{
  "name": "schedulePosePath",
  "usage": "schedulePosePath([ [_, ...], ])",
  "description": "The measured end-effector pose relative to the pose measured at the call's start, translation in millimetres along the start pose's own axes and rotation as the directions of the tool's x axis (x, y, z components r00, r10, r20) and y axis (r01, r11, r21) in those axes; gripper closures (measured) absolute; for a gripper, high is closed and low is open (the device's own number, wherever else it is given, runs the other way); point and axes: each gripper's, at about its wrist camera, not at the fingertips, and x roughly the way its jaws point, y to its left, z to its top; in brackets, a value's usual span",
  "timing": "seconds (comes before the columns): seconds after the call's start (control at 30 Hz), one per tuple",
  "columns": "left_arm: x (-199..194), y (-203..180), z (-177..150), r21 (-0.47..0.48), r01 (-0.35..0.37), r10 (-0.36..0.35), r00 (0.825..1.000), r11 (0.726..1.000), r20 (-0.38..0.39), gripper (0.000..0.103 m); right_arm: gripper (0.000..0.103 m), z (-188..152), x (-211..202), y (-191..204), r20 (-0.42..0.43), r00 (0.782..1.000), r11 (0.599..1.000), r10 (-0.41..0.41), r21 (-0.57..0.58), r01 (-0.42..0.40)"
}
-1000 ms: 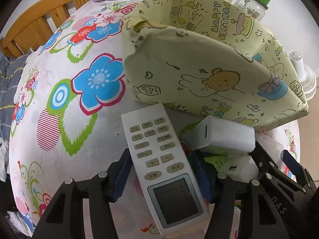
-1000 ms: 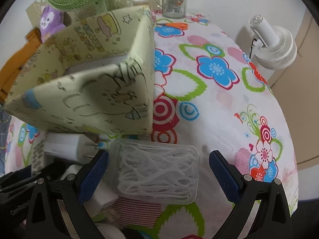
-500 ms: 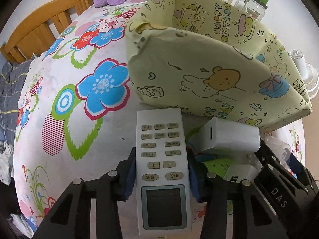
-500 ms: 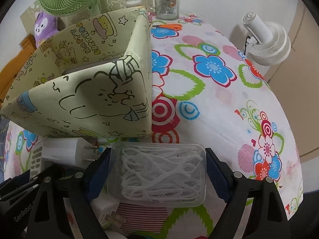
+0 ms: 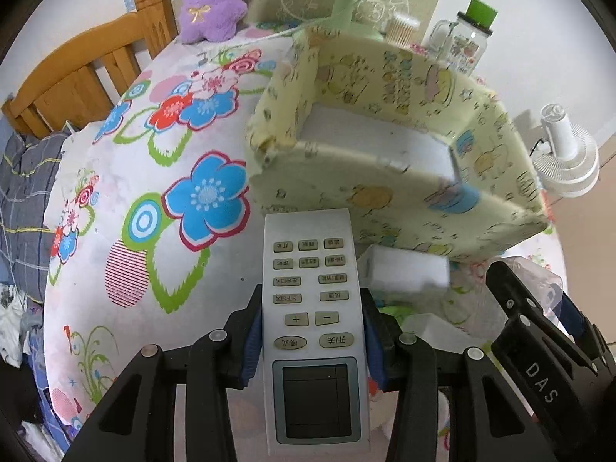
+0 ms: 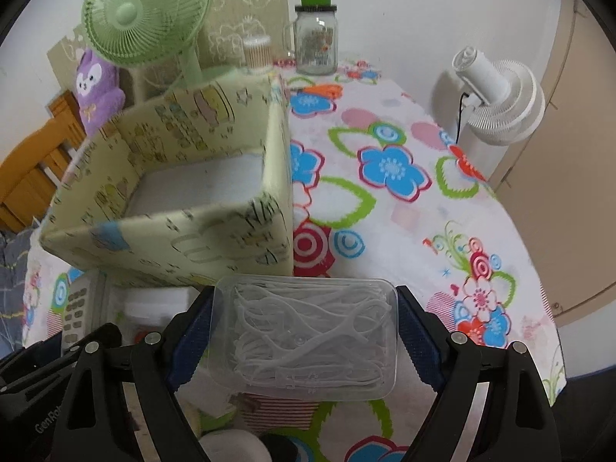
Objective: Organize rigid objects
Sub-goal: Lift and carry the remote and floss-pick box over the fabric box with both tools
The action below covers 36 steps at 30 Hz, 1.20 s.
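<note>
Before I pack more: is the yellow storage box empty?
Apparently empty: both wrist views show the yellow storage box with only its bare white floor; the near corner stays hidden behind its front wall.

Right gripper (image 6: 304, 331): blue pads pressed on both short sides of a clear box (image 6: 308, 331) of white floss picks, held above the floral cloth (image 6: 404, 223).
Yellow bin (image 6: 184, 238): open-topped, printed with cartoons, just beyond the box; white inner floor bare.
Remote (image 6: 75, 308): at lower left, beside a white adapter (image 6: 154, 302).
Left gripper: black frame at the lower left corner; its jaws are out of sight.
Far edge: green fan (image 6: 142, 19), purple plush (image 6: 96, 88), glass jar (image 6: 315, 38) with green lid, orange scissors (image 6: 327, 90).
Right: white fan (image 6: 500, 100).
</note>
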Motion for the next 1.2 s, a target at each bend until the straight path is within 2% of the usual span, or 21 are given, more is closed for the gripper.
schedulePosePath([
  [0.3, -33, -12, 7, 0.039, 0.016, -0.018, 0.998, 0.999, 0.054, 0.057, 0.014, 11, -35, 5, 0.046, 0.999, 1.000, 0.020, -0.009, -0.020],
  [0.67, -76, -13, 11, 0.032, 0.026, -0.029, 0.993, 0.999, 0.116, 0.057, 0.014, 24, -76, 5, 0.101, 0.994, 0.999, 0.034, -0.013, -0.033],
  [1.2, -123, -23, 27, 0.100, 0.023, -0.044, 0.976, 0.995, 0.213, 0.057, 0.014, 46, -126, 6, 0.154, 0.988, 1.000, -0.017, 0.024, 0.014],
])
